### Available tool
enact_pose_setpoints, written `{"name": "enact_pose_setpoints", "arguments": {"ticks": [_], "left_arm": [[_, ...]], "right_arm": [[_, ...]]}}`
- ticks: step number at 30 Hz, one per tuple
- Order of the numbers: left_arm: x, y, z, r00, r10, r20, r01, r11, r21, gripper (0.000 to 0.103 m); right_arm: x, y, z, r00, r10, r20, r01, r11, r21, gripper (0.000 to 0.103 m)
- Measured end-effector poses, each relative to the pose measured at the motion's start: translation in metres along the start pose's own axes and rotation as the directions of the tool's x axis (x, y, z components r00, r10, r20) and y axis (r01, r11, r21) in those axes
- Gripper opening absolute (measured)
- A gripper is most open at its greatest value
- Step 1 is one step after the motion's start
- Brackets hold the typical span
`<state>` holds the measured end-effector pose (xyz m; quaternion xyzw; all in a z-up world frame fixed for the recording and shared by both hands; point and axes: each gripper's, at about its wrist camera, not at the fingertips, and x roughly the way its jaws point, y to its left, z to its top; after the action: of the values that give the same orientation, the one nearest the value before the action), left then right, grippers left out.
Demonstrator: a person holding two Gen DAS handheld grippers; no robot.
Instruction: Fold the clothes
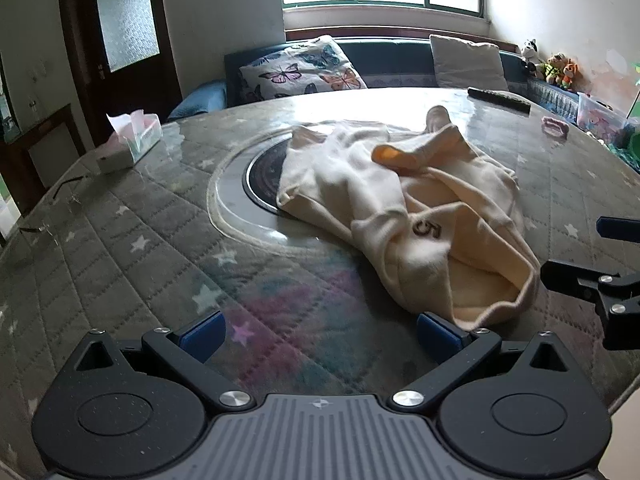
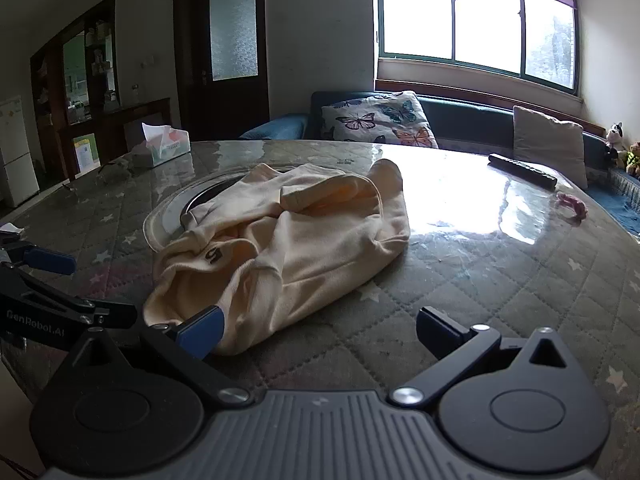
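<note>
Quilted table (image 1: 120, 264) holds crumpled cream garment (image 1: 400, 208); both tongs (image 1: 320, 336) (image 2: 320, 332) gape.

Bright daylight pours through the window (image 2: 476, 20), glaring off the glossy quilted surface (image 2: 460, 208). Behind it runs a dark sofa (image 2: 460, 114) with a butterfly cushion (image 2: 376, 120), and a dark door (image 2: 230, 36) stands left.

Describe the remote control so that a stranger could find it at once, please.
Start at the round table with the quilted star cover. Look past the crumpled cream garment to the far right edge, near the plain pillow. The remote control is the only long, flat, black bar there; the pink item beside it is small and soft.
</note>
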<state>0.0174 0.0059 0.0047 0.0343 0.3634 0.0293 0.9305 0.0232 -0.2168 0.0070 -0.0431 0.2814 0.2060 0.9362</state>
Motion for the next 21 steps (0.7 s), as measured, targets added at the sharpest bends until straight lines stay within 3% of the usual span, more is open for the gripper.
{"name": "enact_pose_setpoints", "arguments": {"ticks": [9,19,21], "left_arm": [[0.002,0.015,0.021,0.998,0.038,0.043,-0.038,0.999,0.008,0.103],[0.023,0.01,0.045,0.997,0.004,0.072,-0.008,0.998,0.057,0.101],[0.027,0.009,0.05,0.997,-0.01,0.075,0.005,0.998,0.065,0.101]], "right_arm": [[0.01,0.0,0.018,1.0,0.024,0.001,-0.024,0.999,-0.035,0.103],[0.044,-0.012,0.05,1.0,0.023,-0.02,-0.024,0.999,-0.026,0.102],[0.052,-0.014,0.056,0.999,0.026,-0.025,-0.026,0.999,-0.021,0.097]]}}
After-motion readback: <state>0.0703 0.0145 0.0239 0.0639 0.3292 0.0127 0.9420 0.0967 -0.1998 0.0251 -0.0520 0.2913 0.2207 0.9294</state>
